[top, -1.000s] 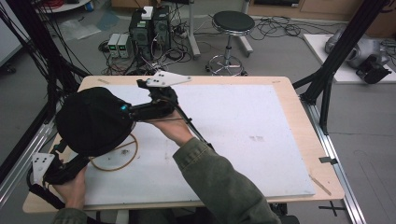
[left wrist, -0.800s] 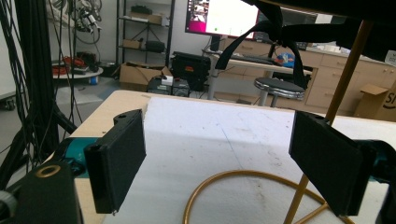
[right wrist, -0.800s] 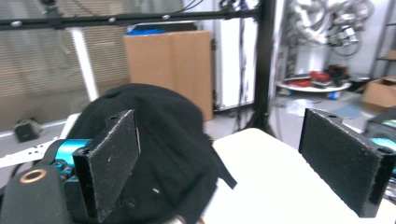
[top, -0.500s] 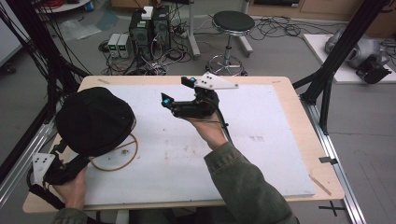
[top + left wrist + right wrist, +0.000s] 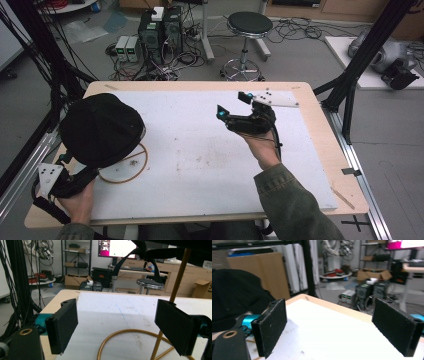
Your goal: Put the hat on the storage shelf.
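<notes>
A black hat (image 5: 100, 127) sits on a gold wire stand whose ring base (image 5: 131, 170) lies on the white board. My left gripper (image 5: 75, 172) is at the near left, low beside that base and partly under the hat. In the left gripper view it (image 5: 117, 325) is open; the ring (image 5: 120, 336) lies between its jaws and the gold stem (image 5: 178, 277) rises behind the right pad. My right gripper (image 5: 232, 104) is held above the board's right half, open and empty. In its own view the right gripper (image 5: 329, 325) faces the hat (image 5: 234, 297).
The white board (image 5: 200, 165) covers most of the wooden table (image 5: 320, 150). Black frame posts (image 5: 350, 75) stand at both table sides. Beyond the far edge are a stool (image 5: 248, 25), computer boxes (image 5: 160, 27) and floor cables.
My right gripper has left the hat's side and moved right, to above the board's right half. The hat, its stand and my left gripper have stayed in place.
</notes>
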Available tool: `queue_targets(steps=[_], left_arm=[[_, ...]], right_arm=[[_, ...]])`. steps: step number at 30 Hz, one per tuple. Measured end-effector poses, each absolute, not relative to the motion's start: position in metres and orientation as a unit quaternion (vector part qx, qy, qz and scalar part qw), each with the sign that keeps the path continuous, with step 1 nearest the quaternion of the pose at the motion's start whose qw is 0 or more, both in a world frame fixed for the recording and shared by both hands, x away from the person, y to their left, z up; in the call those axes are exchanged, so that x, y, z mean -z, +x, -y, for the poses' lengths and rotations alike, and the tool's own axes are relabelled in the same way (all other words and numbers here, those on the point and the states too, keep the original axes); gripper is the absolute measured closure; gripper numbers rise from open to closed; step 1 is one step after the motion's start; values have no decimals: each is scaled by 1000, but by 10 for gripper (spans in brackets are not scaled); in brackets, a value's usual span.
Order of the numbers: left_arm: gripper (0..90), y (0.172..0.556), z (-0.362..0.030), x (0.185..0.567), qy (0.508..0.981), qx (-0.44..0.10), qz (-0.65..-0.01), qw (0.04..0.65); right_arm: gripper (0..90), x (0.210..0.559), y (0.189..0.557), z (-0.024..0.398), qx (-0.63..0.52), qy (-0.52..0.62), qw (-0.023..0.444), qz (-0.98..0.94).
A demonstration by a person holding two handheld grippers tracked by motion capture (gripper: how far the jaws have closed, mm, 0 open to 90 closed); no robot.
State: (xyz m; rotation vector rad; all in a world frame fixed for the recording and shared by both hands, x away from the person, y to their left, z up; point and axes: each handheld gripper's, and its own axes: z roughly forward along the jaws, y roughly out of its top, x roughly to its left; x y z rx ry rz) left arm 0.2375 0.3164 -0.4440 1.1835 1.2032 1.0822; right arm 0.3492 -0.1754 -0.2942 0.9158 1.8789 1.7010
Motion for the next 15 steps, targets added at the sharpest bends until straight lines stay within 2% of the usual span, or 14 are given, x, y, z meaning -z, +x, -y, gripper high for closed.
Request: queue_targets(steps=[15], left_arm=[[189, 235, -315, 444, 498, -454, -504, 539]], right_arm=[[121, 322, 330, 252, -571, 421, 260, -655]])
